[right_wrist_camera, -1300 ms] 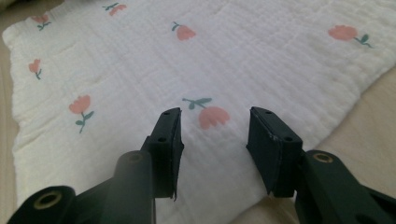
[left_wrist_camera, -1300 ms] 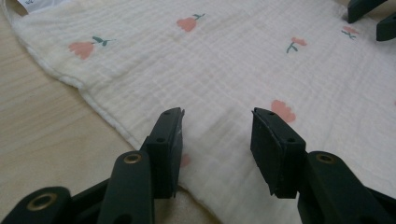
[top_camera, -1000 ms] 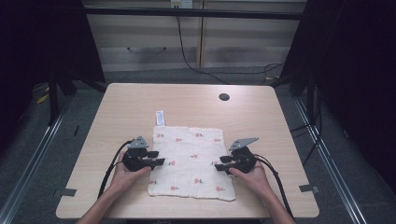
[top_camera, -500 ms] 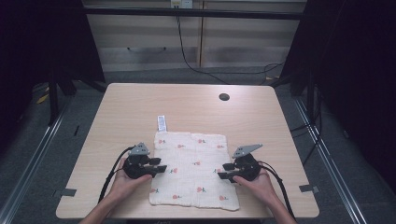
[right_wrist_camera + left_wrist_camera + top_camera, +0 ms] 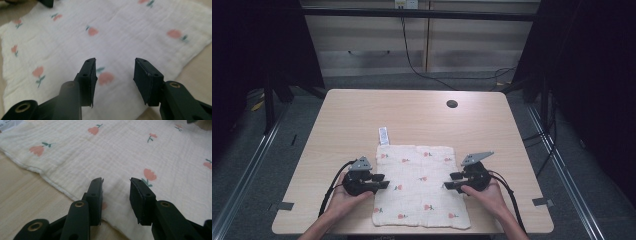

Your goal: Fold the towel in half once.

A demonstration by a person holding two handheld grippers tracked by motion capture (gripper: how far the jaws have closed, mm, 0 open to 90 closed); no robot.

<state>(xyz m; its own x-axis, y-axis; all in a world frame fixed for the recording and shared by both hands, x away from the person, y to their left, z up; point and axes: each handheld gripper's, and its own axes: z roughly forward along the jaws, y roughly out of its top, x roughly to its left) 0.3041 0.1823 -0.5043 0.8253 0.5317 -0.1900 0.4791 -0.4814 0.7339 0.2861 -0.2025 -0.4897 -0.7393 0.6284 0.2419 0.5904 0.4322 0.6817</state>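
A pale wooden bench (image 5: 412, 115) is standing in a dim room with dark floor and cables behind it, and a white crinkled muslin cloth printed with small pink tulips (image 5: 419, 185) is lying flat on its near half, between the person's two hands. The left claw (image 5: 381, 184) is hovering over the cloth's left edge; its jaws have just been closing, yet they are standing apart with nothing pinched. The right claw (image 5: 451, 187) is sitting over the right edge, jaws also apart and empty. The cloth is looking light, limp and thin, likely to sag and slide on the smooth wood. Pinching a hemmed edge or corner (image 5: 53, 183) seems the surest hold. A small white label (image 5: 383, 135) is lying just beyond the cloth's far left corner.
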